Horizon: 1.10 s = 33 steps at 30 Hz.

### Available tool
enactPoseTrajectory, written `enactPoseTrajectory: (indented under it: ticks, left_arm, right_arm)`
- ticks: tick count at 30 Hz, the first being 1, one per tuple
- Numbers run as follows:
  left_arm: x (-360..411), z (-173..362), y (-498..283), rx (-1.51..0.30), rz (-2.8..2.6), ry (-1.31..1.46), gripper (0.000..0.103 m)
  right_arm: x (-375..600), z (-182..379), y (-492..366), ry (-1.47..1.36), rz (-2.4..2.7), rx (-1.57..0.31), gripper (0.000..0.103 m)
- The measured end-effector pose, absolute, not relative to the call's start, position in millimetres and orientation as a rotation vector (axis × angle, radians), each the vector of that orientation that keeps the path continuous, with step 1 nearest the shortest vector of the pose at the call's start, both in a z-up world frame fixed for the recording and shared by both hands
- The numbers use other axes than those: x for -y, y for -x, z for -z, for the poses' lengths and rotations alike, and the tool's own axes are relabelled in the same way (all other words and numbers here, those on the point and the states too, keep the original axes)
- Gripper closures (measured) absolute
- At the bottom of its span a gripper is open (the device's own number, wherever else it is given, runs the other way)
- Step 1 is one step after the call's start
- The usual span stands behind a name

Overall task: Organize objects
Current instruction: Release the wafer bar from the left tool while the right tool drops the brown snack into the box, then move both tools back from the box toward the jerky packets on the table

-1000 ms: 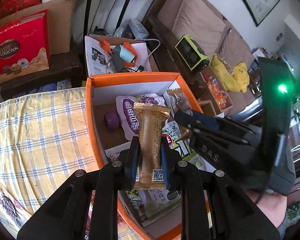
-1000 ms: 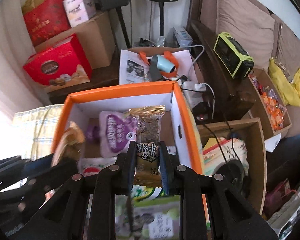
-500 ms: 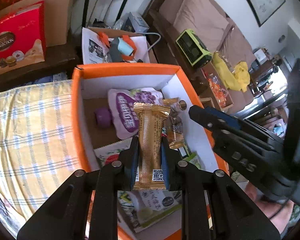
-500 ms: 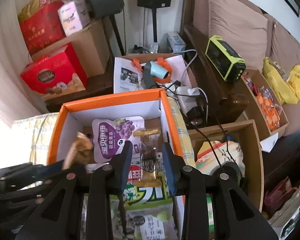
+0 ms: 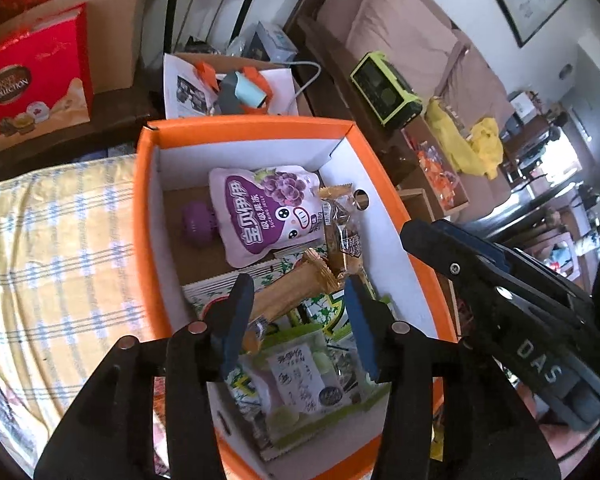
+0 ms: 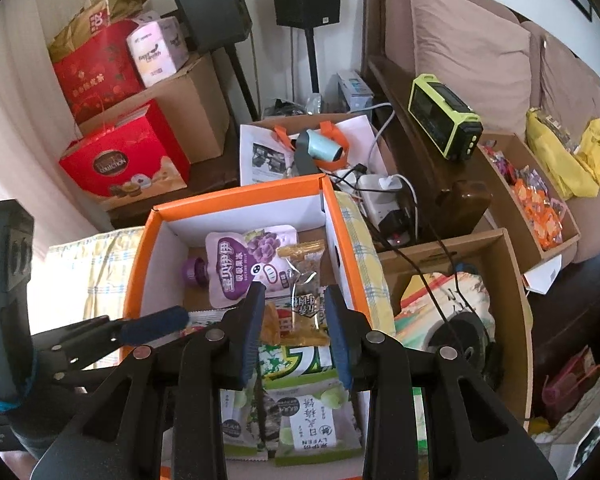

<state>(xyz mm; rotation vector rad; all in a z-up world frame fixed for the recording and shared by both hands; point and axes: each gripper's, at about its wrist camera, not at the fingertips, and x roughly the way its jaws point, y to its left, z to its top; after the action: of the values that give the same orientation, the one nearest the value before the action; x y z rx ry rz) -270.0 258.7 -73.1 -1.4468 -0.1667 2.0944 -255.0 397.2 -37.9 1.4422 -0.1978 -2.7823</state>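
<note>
An orange box [image 5: 144, 216] [image 6: 134, 280] holds snack packs. A gold bar [image 5: 288, 292] lies loose on the green packs, just ahead of my open, empty left gripper [image 5: 298, 320]. A clear-and-gold snack bar [image 6: 306, 300] [image 5: 342, 236] lies in the box beside a purple jelly pouch [image 5: 264, 208] [image 6: 244, 264]. My right gripper [image 6: 294, 328] is open and empty above that bar. It shows in the left wrist view [image 5: 480, 264] at the box's right wall.
The box sits on a yellow checked cloth [image 5: 48, 264]. Behind it are a red gift box [image 6: 124, 160], cardboard boxes and a white bag [image 6: 300, 148]. A brown open box [image 6: 496, 272] and a sofa [image 6: 460, 40] are to the right.
Both grippers opened. The left one let go of the gold bar, which now lies in the box. The right one released its snack bar and drew back.
</note>
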Motion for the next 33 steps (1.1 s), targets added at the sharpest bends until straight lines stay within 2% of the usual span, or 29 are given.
enactPoseTrajectory:
  ticks: [6,9,12,14,18,20,22,27,29,33]
  left_arm:
    - [-236,54,266,0.153,-2.137,1.421,0.056]
    - [-222,43,262,0.125,-2.196,1.396,0.041]
    - [-208,35,257,0.089,-2.257,1.371,0.038]
    - [-197,31,252,0.077,-2.284,1.355,0.026]
    - [-175,25,244,0.075,-2.339,1.338,0.025]
    - [-163,24,240,0.095,-2.354,1.338,0.011]
    - [-150,21,237,0.13,-2.373,1.328,0.008]
    - [-125,16,229,0.156,-2.416,1.313,0.001]
    - [-118,14,225,0.15,-2.433,1.309,0.001]
    - [-103,8,217,0.125,-2.458,1.291,0.0]
  right_arm:
    - [-393,32,247,-1.438,2.787,0.181,0.072]
    - [-392,33,242,-1.446,2.783,0.167,0.07]
    - [-388,35,238,-1.453,2.774,0.146,0.066]
    - [-383,35,235,-1.447,2.774,0.139,0.059]
    - [-373,32,228,-1.414,2.771,0.134,0.041]
    - [-365,29,225,-1.397,2.763,0.131,0.029]
    - [-357,26,221,-1.378,2.767,0.119,0.021]
    - [-338,20,214,-1.351,2.754,0.086,0.01]
    - [-330,19,211,-1.338,2.748,0.071,0.002]
    - [-315,18,204,-1.326,2.73,0.053,0.001]
